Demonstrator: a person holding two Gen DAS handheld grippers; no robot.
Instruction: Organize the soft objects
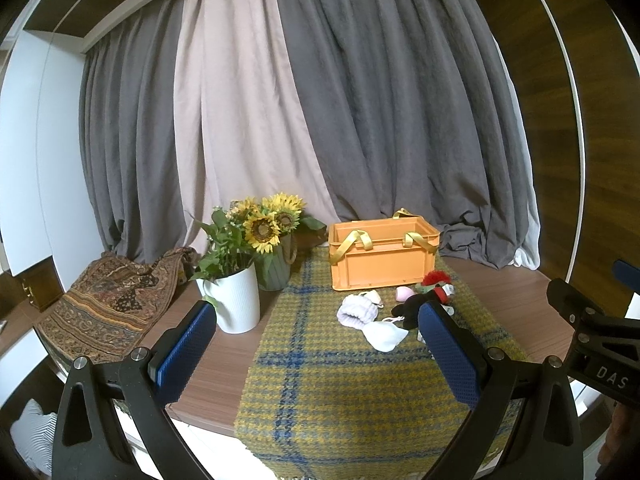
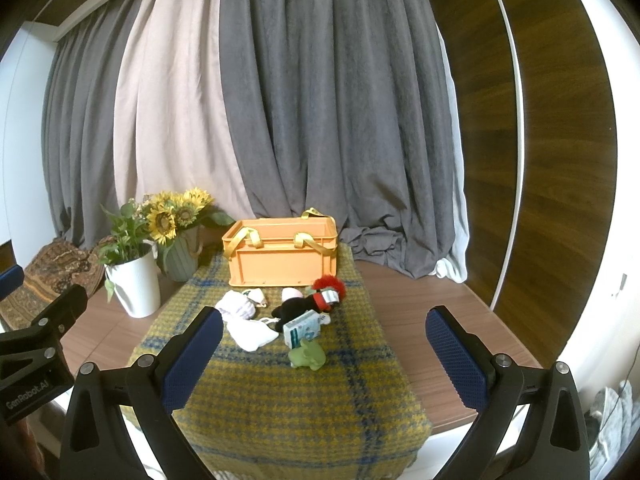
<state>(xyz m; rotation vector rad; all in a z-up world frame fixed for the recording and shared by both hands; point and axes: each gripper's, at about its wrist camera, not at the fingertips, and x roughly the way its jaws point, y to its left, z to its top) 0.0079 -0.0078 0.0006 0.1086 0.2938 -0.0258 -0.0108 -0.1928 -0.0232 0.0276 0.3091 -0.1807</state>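
We hold both sets of tongs back from the pile, the left tongs point(image 1: 316, 356) spread wide with nothing between them, the right tongs point(image 2: 324, 356) the same, jaws well apart and empty. Ahead, the soft things lie in a loose cluster on the plaid blanket point(image 2: 280, 392), just in front of the orange crate point(image 2: 282, 252), which stands open-topped with yellow straps draped over its rim.

Nearest us sits the green frog toy point(image 2: 307, 354), small and probably squashy; we'd pinch it across the body. Behind it a tissue pack point(image 2: 302, 328) leans tilted, light and crinkly by the look. The white pouch point(image 2: 252, 334) and the pale knitted piece point(image 2: 237, 305) look limp and will likely sag, so we'd take a bunched fold near the middle. The black plush point(image 2: 294, 307) touches a red-haired doll point(image 2: 329, 287); we'd expect both to weigh next to nothing, and they may drag together.

The blanket covers a wood surface point(image 2: 404, 292) and may ruck under a low grab. To the left stand a white vase point(image 2: 138, 284) and sunflowers point(image 2: 176, 210), with grey curtains point(image 2: 320, 100) behind.
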